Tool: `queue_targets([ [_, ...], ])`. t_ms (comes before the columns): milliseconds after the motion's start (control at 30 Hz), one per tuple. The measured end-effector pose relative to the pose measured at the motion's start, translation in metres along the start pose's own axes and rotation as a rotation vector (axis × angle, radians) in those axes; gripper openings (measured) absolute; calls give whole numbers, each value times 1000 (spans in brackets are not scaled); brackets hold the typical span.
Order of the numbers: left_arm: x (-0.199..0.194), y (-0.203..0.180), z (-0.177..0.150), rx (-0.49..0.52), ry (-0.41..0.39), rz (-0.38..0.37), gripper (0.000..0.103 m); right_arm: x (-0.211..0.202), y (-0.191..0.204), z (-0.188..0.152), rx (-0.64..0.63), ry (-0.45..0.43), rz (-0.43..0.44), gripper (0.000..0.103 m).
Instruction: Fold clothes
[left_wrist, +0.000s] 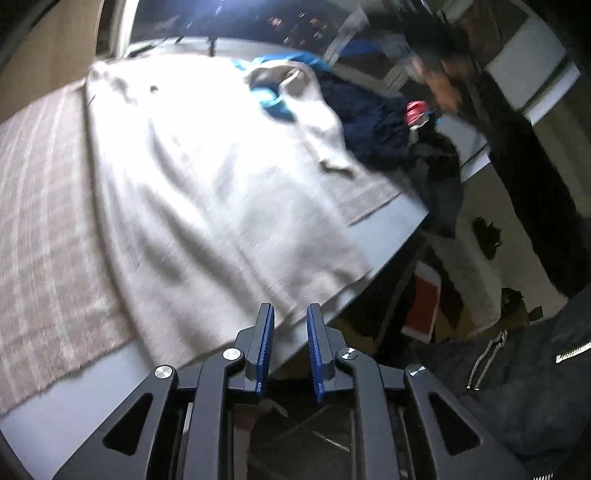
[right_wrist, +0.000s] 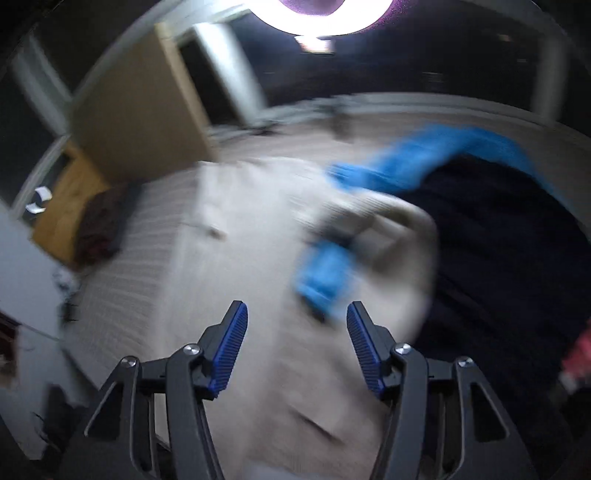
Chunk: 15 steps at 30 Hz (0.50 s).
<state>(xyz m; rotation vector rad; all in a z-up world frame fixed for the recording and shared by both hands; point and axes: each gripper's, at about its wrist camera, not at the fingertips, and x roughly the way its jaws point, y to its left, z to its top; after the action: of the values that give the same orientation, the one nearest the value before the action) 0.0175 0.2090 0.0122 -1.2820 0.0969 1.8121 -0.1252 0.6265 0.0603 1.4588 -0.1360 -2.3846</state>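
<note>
My left gripper (left_wrist: 290, 321) hangs at the near table edge with its jaws a little apart, holding nothing — the white garment (left_wrist: 207, 177) lies spread at 11 o'clock from it. My right gripper (right_wrist: 297, 325) is spread wide above this same garment, with the blue cloth (right_wrist: 325, 273) at 12 o'clock and the dark clothes (right_wrist: 509, 258) at 2 o'clock.

Left gripper (left_wrist: 290, 325) jaws narrowly apart; right gripper (right_wrist: 297, 321) jaws wide.
</note>
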Motion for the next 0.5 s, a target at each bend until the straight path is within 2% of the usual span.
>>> queue_targets([
  [33, 3, -7, 6, 19, -12, -5, 17, -9, -18, -15, 35, 0, -16, 55],
  [133, 31, -39, 42, 113, -25, -1, 18, -21, -59, -39, 128, -5, 5, 55],
  [167, 41, -49, 54, 144, -29, 1, 23, -24, -65, -40, 136, -7, 12, 55],
  [200, 50, -60, 66, 176, -34, 2, 27, -27, -70, -38, 136, -11, 18, 55],
  [267, 69, -81, 90, 238, -43, 6, 43, -31, -80, -27, 118, -21, 26, 55],
  [367, 98, -112, 125, 330, -50, 18, 48, -27, -92, -8, 86, -19, 41, 55],
  [500, 159, -131, 166, 378, 32, 83, 48, -6, -109, 19, 44, 8, 59, 55],
])
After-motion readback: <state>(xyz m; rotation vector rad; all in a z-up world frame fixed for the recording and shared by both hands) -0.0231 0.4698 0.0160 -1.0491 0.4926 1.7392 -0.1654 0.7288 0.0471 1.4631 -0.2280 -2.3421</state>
